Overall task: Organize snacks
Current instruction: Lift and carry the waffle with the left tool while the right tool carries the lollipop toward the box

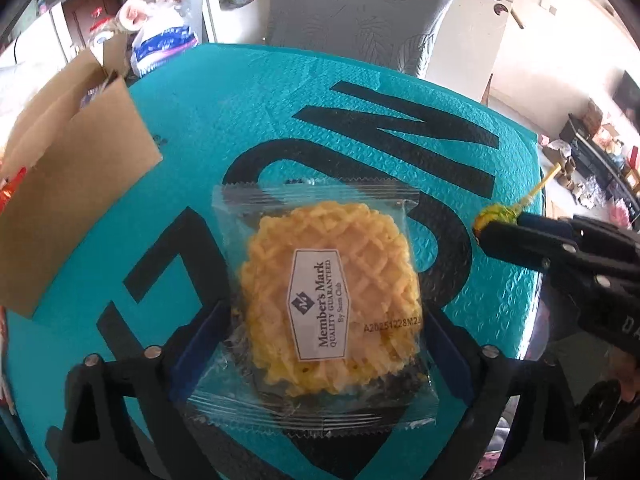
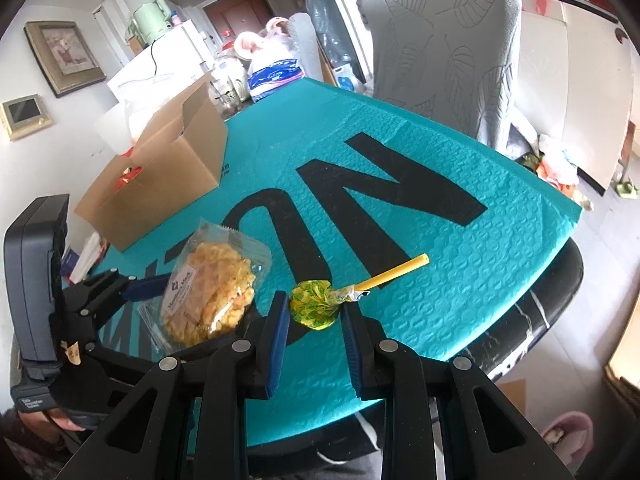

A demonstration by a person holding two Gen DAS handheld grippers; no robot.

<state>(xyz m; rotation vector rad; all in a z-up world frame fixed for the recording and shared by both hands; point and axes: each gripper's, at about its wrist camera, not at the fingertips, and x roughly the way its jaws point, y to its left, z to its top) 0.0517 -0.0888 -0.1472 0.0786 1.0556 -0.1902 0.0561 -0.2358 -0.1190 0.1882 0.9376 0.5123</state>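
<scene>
A clear packet holding a yellow lattice cracker (image 1: 332, 300) with a white label lies on the teal mat (image 1: 320, 112). My left gripper (image 1: 326, 312) straddles it, jaws wide, and the blue pads stand at the wrapper's two sides without squeezing it. In the right wrist view the same packet (image 2: 208, 300) rests beside a left finger (image 2: 148, 283). My right gripper (image 2: 315, 305) is shut on the head of a lollipop (image 2: 314, 308) in a yellow-green wrapper, its yellow stick pointing away to the right. From the left wrist view the lollipop (image 1: 496, 216) sits at the right gripper's tip (image 1: 486, 234).
An open cardboard box (image 2: 160, 184) with red packets inside stands at the mat's left side (image 1: 76, 184). A chair with a grey cover (image 2: 440, 52) is behind the table. Bags and jars crowd the far left corner. The table's dark edge (image 2: 552, 292) curves close on the right.
</scene>
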